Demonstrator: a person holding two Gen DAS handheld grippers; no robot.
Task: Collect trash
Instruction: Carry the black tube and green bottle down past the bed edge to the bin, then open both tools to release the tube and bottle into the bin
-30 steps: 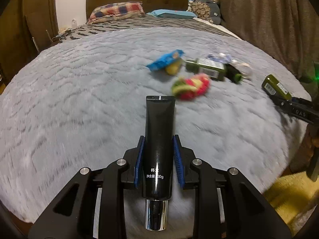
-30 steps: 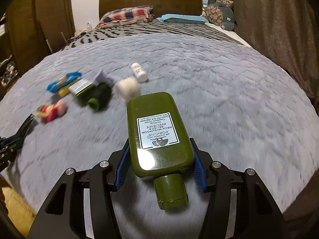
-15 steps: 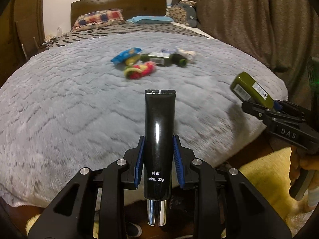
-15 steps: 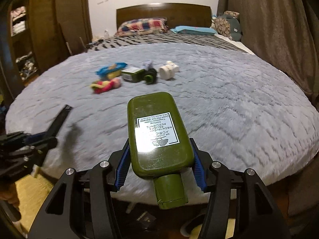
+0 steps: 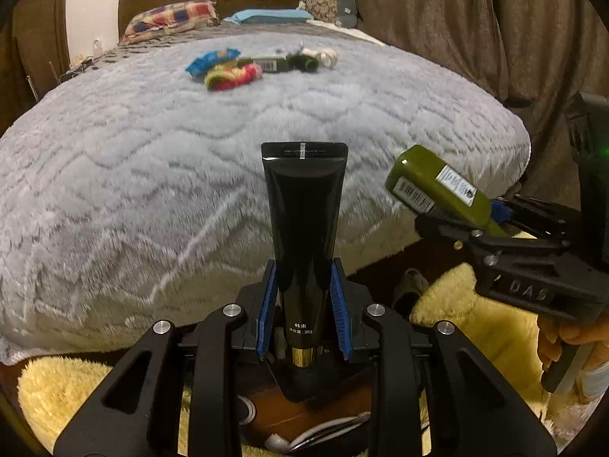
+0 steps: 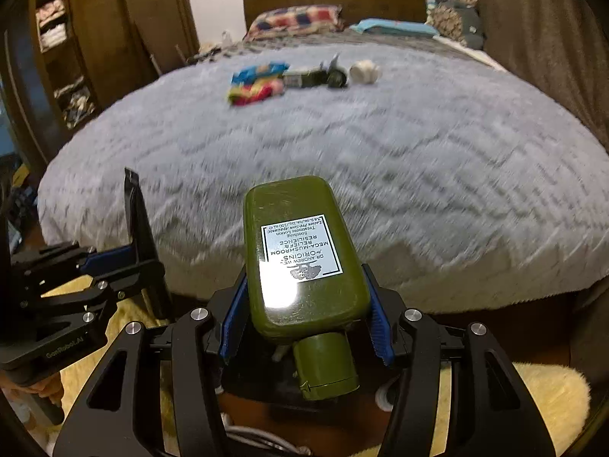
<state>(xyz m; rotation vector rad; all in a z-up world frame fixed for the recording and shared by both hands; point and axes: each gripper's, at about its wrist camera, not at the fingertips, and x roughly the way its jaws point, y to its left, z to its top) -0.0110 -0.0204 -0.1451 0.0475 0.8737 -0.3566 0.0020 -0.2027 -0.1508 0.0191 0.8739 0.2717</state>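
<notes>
My left gripper [image 5: 303,297] is shut on a black tube [image 5: 303,209], held off the foot of the bed; it also shows in the right wrist view [image 6: 137,236]. My right gripper [image 6: 306,312] is shut on an olive green bottle [image 6: 300,255], seen at the right of the left wrist view [image 5: 437,186]. Far up the grey bedspread [image 5: 152,144] lies a cluster of trash: a blue wrapper [image 5: 211,59], a red and yellow wrapper [image 5: 232,76], a dark green bottle [image 5: 281,63] and a white bottle [image 5: 327,57].
Both grippers hang over a yellow fluffy rug [image 5: 468,316] and dark floor at the bed's foot. A slipper [image 5: 409,285] lies by the bed edge. Brown curtains [image 5: 456,19] hang at the right. Pillows [image 5: 171,19] and a wooden headboard stand at the far end. Shelves [image 6: 57,57] stand at the left.
Both grippers have pulled back from the bed, past its foot edge, still holding the tube and the green bottle. The trash cluster now sits farther away.
</notes>
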